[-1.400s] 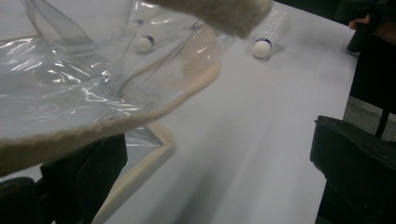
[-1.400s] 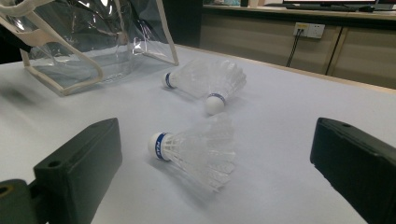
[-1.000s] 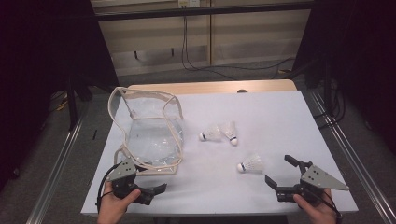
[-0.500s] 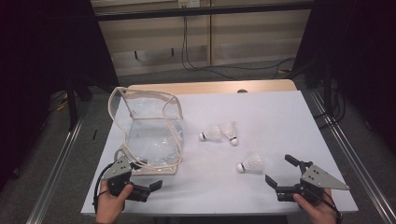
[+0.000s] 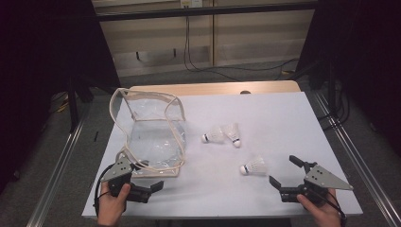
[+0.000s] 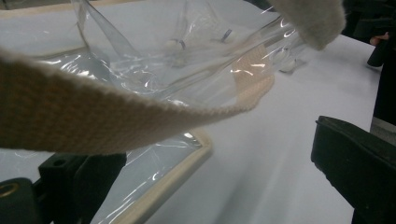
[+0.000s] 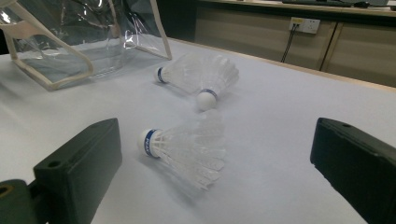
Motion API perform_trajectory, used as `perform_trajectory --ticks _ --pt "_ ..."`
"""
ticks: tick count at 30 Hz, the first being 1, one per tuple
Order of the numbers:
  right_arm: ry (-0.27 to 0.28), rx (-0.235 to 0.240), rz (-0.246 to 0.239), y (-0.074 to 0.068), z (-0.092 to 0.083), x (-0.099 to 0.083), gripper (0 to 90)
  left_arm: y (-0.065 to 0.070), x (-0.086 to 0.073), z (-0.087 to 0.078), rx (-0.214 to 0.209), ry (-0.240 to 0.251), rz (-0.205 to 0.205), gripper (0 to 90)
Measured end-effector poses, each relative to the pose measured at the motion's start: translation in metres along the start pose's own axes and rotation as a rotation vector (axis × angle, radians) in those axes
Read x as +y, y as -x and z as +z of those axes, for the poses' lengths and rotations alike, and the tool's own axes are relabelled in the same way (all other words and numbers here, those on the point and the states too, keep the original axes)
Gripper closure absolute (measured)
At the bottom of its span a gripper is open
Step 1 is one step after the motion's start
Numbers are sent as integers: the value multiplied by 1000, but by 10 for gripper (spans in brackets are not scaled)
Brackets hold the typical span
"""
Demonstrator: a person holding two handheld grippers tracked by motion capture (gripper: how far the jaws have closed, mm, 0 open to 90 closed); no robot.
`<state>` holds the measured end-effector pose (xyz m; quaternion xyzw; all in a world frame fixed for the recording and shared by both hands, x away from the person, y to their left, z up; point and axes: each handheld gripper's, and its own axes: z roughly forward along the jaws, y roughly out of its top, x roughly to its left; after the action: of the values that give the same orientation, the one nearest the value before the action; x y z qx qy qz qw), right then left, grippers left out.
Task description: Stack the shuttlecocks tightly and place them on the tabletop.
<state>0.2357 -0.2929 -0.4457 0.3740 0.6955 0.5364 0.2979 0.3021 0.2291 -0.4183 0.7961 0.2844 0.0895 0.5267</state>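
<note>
Nearest the person, the left hand (image 5: 113,204) grips the black two-jaw left gripper (image 5: 150,190) low over the near left edge of the white table (image 5: 283,113), its jaws spread apart and grasping nothing, pointing right just in front of the bag's near corner. A beige woven strap (image 6: 93,122) of the bag hangs across the left gripper view, above the gap between the jaws. At the near right, the right hand (image 5: 321,210) holds the black two-jaw right gripper (image 5: 283,171) with its jaws wide apart and empty, aimed at the closest shuttlecock.

There are three white feathered shuttlecocks: one shuttlecock (image 5: 253,166) lies on its side just beyond the right gripper, and a pair of shuttlecocks (image 5: 222,134) lies touching farther off, mid-table. One clear plastic bag with beige trim (image 5: 149,132) stands open at the left.
</note>
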Motion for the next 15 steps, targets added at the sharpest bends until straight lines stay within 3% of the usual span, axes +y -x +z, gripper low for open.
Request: perform_trajectory --ticks 15 --pt "-22 -36 28 13 12 9 17 0 1 2 -20 4 -6 31"
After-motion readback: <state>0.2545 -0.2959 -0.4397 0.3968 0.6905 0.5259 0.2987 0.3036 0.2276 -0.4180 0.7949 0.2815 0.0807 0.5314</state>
